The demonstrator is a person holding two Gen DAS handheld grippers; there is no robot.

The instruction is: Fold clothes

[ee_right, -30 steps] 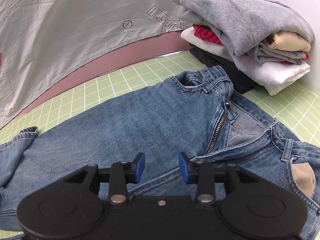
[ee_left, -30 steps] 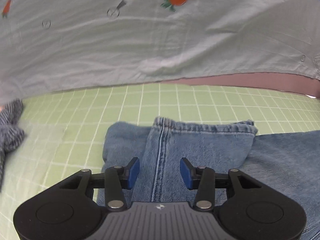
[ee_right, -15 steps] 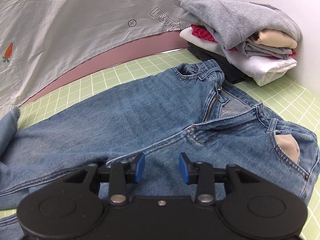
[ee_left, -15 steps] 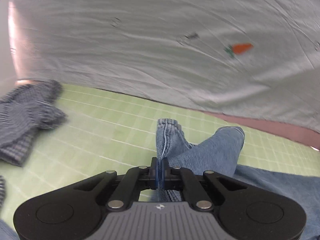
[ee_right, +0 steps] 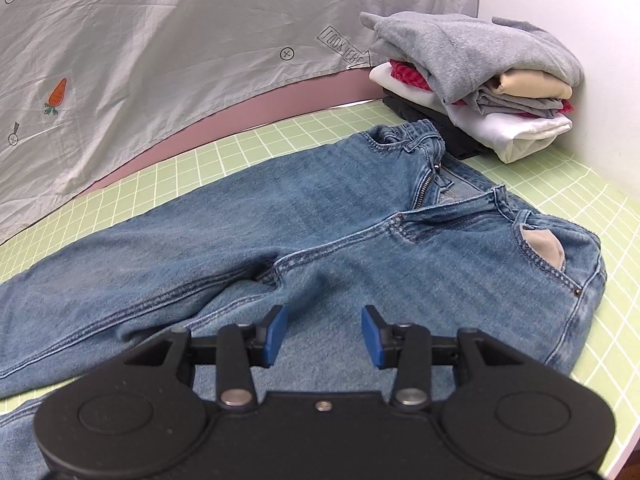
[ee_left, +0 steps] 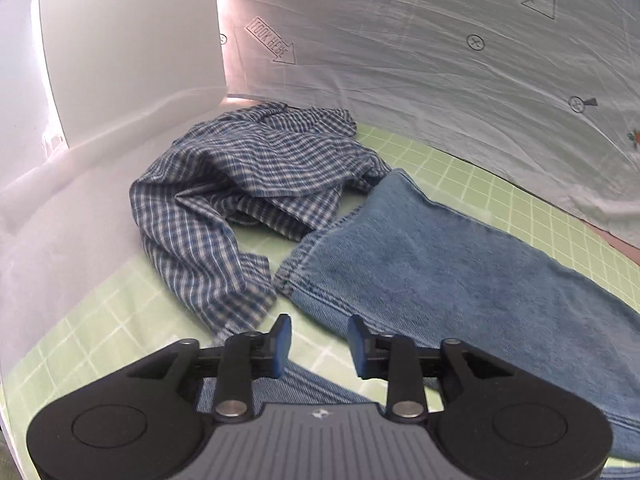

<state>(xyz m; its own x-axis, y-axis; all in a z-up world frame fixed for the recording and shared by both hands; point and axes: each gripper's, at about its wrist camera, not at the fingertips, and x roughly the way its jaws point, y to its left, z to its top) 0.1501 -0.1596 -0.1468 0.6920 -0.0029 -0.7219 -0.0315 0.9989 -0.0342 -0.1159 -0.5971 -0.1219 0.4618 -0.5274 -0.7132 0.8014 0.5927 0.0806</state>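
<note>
Blue jeans (ee_right: 304, 240) are lying spread flat on the green grid mat (ee_right: 560, 168), waistband toward the far right, legs running off to the left. The fly is sitting open and 1 front pocket lining is showing tan near the right hip.

Right gripper (ee_right: 322, 334) is hovering over the thigh area of the jeans, just below the crotch seam. Its blue pads (ee_right: 276, 334) are standing apart with denim visible between them; nothing is being gripped.

Left gripper (ee_left: 318, 346) is hovering at the leg end. Its jaws are likewise standing apart and holding nothing, with bare mat and a strip of denim showing beneath them. The hem of 1 jeans leg (ee_left: 460, 268) is lying flat just ahead and to the right of the pads.

A crumpled blue-and-white checked shirt (ee_left: 248, 184) is lying heaped on the mat at the left, its edge touching or slightly overlapping the jeans hem.

A stack of folded clothes (ee_right: 472, 84), grey garment on top with white, red, tan and dark pieces beneath, is sitting at the far right corner, just beside the waistband.

A pale printed sheet (ee_right: 160, 40) with carrots and arrow marks is hanging behind the mat.
</note>
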